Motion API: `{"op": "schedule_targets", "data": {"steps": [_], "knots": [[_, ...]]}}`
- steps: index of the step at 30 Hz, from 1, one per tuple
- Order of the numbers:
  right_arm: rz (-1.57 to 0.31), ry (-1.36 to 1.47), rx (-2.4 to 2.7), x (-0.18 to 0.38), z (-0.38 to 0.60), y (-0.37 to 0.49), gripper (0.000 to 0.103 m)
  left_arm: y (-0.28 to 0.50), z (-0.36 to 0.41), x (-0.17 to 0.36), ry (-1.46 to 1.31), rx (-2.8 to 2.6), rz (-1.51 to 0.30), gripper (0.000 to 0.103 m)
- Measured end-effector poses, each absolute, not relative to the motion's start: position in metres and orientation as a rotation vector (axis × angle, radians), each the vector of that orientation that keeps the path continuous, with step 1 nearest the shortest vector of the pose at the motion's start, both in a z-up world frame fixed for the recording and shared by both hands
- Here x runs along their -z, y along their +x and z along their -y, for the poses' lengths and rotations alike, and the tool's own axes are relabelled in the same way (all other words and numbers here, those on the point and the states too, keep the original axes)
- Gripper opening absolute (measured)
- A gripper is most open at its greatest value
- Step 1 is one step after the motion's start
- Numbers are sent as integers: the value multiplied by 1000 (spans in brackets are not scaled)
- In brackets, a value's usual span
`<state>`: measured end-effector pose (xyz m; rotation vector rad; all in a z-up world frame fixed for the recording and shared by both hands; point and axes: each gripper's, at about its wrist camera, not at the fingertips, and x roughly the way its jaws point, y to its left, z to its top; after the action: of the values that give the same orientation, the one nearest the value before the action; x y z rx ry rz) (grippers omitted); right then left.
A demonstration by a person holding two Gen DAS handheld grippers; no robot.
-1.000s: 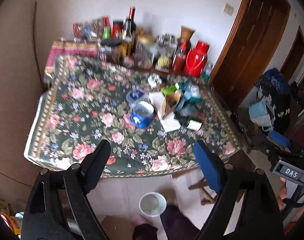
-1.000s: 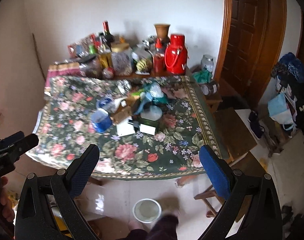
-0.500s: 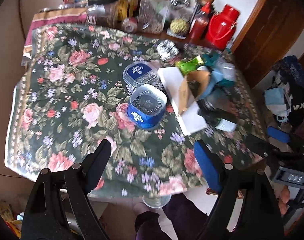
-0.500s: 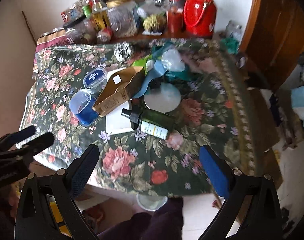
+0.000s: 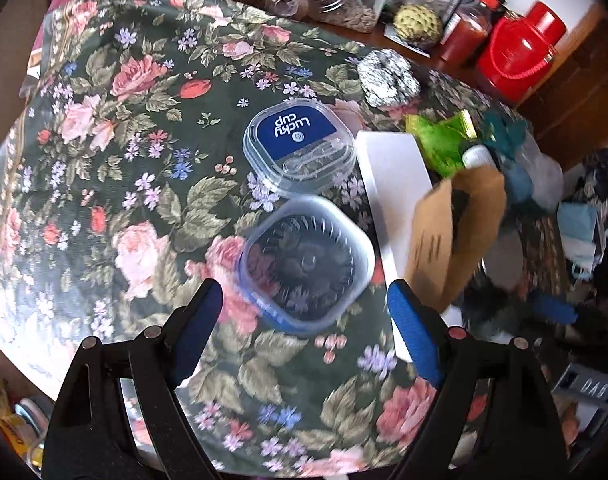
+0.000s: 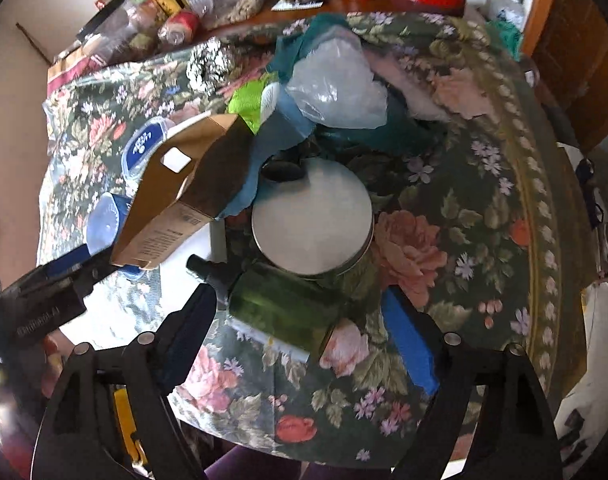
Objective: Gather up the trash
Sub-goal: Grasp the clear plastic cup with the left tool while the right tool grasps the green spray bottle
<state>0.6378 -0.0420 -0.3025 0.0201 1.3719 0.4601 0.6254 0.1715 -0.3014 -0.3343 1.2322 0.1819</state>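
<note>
While both claws gape empty, the blue cup (image 5: 306, 268) lies between the left gripper (image 5: 304, 316) fingers.

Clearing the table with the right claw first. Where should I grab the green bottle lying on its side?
Grip the green bottle across its round body, from above. It lies flat on the floral cloth, black cap toward the brown carton, already between the open right claw fingers. The narrow cap end looks likelier to slip.
</note>
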Motion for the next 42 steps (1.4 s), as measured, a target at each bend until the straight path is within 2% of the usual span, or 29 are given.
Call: {"op": "schedule_targets", "data": {"steps": [5, 7, 8, 9, 10, 11, 17, 20, 21, 22, 29, 30, 31, 32, 33, 34, 42], "knots": [[-1408, 41, -505, 308, 45, 645, 71, 639, -174, 306, -364, -214, -1230, 85], [-1417, 76, -530, 309, 46, 647, 60, 642, -174, 308, -357, -227, -1227, 85], [-1423, 89, -539, 309, 47, 648, 59, 643, -173, 309, -354, -231, -1226, 84], [-1425, 88, -538, 309, 46, 650, 57, 643, -173, 309, -351, -231, -1226, 77], [-1420, 79, -541, 308, 46, 649, 46, 644, -172, 311, -344, -232, -1235, 73], [-1418, 63, -555, 306, 44, 648, 44, 645, -171, 313, -337, -231, -1247, 71], [-1389, -11, -563, 303, 33, 639, 38, 638, -170, 312, -310, -233, -1235, 70], [-1376, -17, -557, 300, 33, 634, 29, 625, -175, 303, -300, -233, -1218, 70], [-1365, -17, -552, 297, 33, 632, 18, 621, -177, 300, -300, -231, -1212, 70], [-1356, -18, -548, 294, 33, 631, 0, 616, -179, 297, -300, -228, -1203, 70], [-1371, -34, -467, 301, 36, 617, 3, 576, -182, 277, -231, -207, -1171, 70], [-1357, -12, -472, 297, 39, 613, 9, 570, -182, 275, -216, -207, -1168, 70], [-1351, -5, -474, 295, 40, 609, 28, 563, -182, 273, -203, -208, -1167, 70], [-1343, 0, -477, 293, 40, 606, 38, 557, -182, 272, -192, -210, -1168, 70], [-1331, 5, -480, 290, 40, 603, 57, 551, -183, 271, -185, -211, -1170, 70], [-1310, 6, -475, 288, 39, 599, 61, 543, -182, 270, -176, -212, -1173, 70], [-1331, -9, -457, 297, 21, 586, 60, 506, -188, 261, -172, -218, -1162, 70]]}}
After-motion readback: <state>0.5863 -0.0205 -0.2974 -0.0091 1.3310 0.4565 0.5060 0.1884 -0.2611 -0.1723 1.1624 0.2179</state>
